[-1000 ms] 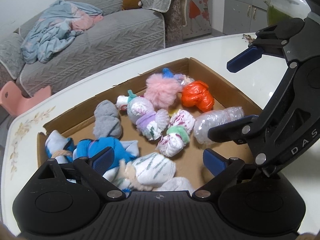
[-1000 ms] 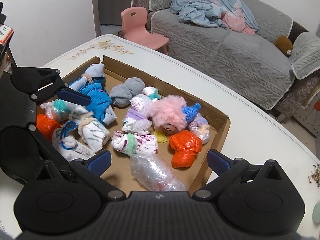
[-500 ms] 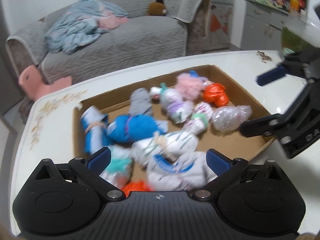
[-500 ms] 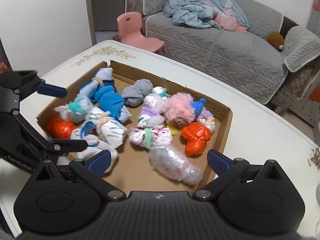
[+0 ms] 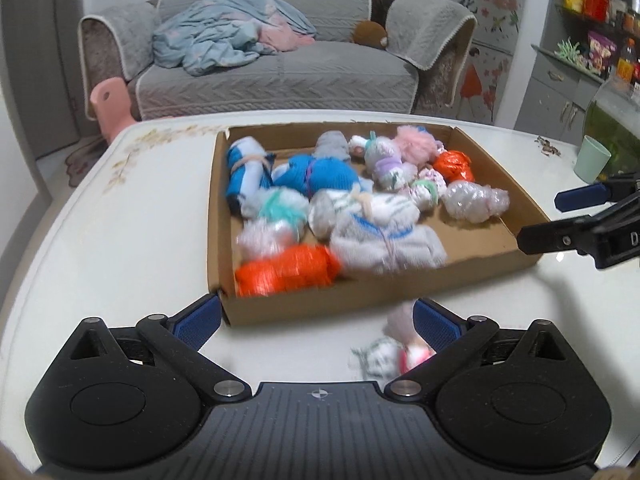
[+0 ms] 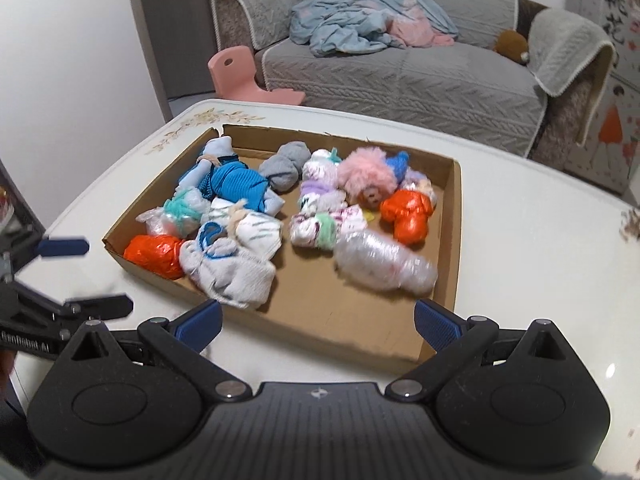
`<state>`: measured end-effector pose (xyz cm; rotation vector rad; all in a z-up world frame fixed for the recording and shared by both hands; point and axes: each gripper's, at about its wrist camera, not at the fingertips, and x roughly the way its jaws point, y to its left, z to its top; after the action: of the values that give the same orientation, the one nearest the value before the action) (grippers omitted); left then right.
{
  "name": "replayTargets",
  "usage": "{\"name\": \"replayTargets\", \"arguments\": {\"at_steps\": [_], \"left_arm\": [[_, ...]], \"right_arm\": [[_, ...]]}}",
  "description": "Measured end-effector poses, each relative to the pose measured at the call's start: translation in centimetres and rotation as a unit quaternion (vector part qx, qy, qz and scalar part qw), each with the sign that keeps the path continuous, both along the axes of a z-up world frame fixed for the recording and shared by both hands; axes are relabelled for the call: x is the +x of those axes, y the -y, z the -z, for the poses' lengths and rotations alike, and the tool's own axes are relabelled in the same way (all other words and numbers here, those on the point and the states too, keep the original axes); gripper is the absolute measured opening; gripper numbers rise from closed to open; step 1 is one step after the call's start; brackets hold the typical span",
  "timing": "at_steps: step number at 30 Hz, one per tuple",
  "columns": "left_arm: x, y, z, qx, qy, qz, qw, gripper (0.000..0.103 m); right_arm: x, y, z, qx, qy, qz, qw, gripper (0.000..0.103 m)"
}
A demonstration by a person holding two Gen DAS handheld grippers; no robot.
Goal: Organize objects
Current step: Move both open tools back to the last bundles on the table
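Observation:
A shallow cardboard tray lies on the white table, holding several rolled sock bundles and wrapped packets: a blue roll, orange packets, a clear plastic packet, a pink fluffy ball. My left gripper is open and empty, just off the tray's near edge. A blurred white and pink bundle lies on the table by its right finger. My right gripper is open and empty at the tray's near edge.
A grey sofa with a blue blanket stands beyond the table, with a pink child's chair beside it. A green cup and a glass tank stand at the table's right. The table edge runs left of the tray.
Both grippers have pulled back from over the tray to its near edge, both still open. A white and pink bundle on the table has come into the left wrist view.

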<state>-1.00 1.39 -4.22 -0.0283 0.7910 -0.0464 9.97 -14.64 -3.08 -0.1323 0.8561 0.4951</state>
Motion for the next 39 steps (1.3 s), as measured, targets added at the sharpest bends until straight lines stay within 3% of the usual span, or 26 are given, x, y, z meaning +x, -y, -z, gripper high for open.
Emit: {"name": "replayTargets", "arguments": {"at_steps": [10, 23, 27, 34, 38, 39], "left_arm": [[-3.6, 2.2, 1.9, 0.004, 0.011, 0.005, 0.9999, 0.102], [-4.3, 4.0, 3.0, 0.023, 0.031, 0.025, 0.9989, 0.102], [-4.6, 2.6, 3.5, 0.021, 0.034, -0.001, 0.9992, 0.102], [-6.1, -3.0, 4.3, 0.007, 0.022, -0.089, 0.9958, 0.102], [-7.6, -4.9, 4.2, -0.016, 0.022, -0.101, 0.9945, 0.102], [-8.0, -5.1, 4.0, -0.019, 0.027, -0.099, 0.9945, 0.102]], "right_arm": [[-3.0, -0.2, 1.0, 0.038, -0.011, 0.011, 0.999, 0.102], [-5.6, 0.5, 2.7, 0.067, -0.028, 0.029, 0.997, 0.102], [-5.9, 0.6, 3.4, 0.071, -0.035, 0.035, 0.996, 0.102], [-5.6, -1.4, 3.8, 0.076, -0.041, 0.021, 0.996, 0.102], [-5.5, -3.5, 4.3, 0.078, -0.026, -0.015, 0.997, 0.101], [-5.8, -3.8, 4.4, 0.07, -0.01, -0.03, 0.997, 0.097]]}}
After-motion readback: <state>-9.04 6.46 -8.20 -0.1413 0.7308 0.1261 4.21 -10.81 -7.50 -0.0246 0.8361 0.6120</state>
